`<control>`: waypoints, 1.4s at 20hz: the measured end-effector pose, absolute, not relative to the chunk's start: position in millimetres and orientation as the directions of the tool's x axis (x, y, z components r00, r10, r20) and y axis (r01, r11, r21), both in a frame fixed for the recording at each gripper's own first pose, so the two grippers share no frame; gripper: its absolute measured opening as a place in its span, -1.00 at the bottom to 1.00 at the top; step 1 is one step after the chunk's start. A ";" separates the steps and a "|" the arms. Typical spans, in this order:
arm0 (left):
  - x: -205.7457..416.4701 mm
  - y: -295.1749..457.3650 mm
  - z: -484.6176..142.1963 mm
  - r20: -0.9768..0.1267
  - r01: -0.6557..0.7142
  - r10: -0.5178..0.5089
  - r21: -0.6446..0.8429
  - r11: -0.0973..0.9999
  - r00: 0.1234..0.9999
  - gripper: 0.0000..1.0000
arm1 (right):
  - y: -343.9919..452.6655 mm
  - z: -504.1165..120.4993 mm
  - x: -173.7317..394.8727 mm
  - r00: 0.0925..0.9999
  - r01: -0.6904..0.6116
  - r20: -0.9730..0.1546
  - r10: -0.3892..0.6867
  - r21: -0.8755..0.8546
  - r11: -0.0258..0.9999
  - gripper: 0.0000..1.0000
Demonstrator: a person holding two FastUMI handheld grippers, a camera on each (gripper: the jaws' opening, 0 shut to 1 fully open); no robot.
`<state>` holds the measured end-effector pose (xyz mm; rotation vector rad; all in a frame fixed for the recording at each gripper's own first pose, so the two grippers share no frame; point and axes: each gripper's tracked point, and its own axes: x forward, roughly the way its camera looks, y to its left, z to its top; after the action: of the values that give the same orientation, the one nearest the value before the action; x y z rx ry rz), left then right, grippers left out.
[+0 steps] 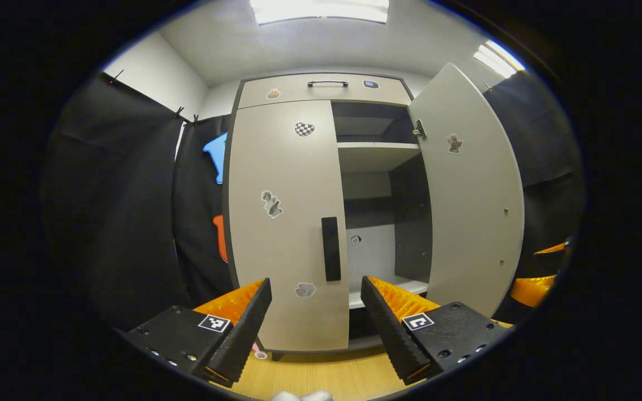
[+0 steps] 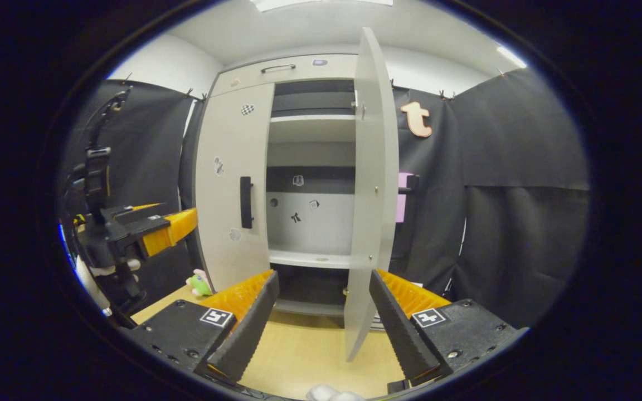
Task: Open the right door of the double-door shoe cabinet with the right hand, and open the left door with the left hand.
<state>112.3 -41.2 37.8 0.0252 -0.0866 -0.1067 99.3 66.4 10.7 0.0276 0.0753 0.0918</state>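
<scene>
light wood-grain floor [image 2: 304, 351] carries a tall pale-grey double-door shoe cabinet [image 1: 285, 223], standing upright on it. a small green-and-pink soft toy [image 2: 199, 283] lies on the floor just beside the cabinet's left front corner. a small pink object [image 1: 260, 354] rests on the floor at the cabinet's left foot; what it is cannot be told.
</scene>
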 end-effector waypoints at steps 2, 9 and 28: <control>143.9 -52.1 42.4 0.091 0.119 -0.121 0.030 0.992 0.988 0.92 | 65.8 10.4 99.3 0.994 -0.079 -0.078 0.082 0.037 0.996 1.00; 235.2 -83.8 25.8 0.048 0.148 -0.150 0.042 0.988 0.987 0.92 | 50.2 7.3 96.8 0.995 -0.004 -0.104 0.008 0.033 0.999 1.00; 301.3 -75.9 5.3 -0.038 0.114 -0.115 -0.041 0.993 0.993 -0.60 | 49.0 8.1 102.6 0.993 -0.042 -0.108 0.043 0.015 0.999 1.00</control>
<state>301.3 -75.9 5.3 -0.0390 0.0400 -0.1148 102.6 49.0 8.1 0.0131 0.1083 0.0427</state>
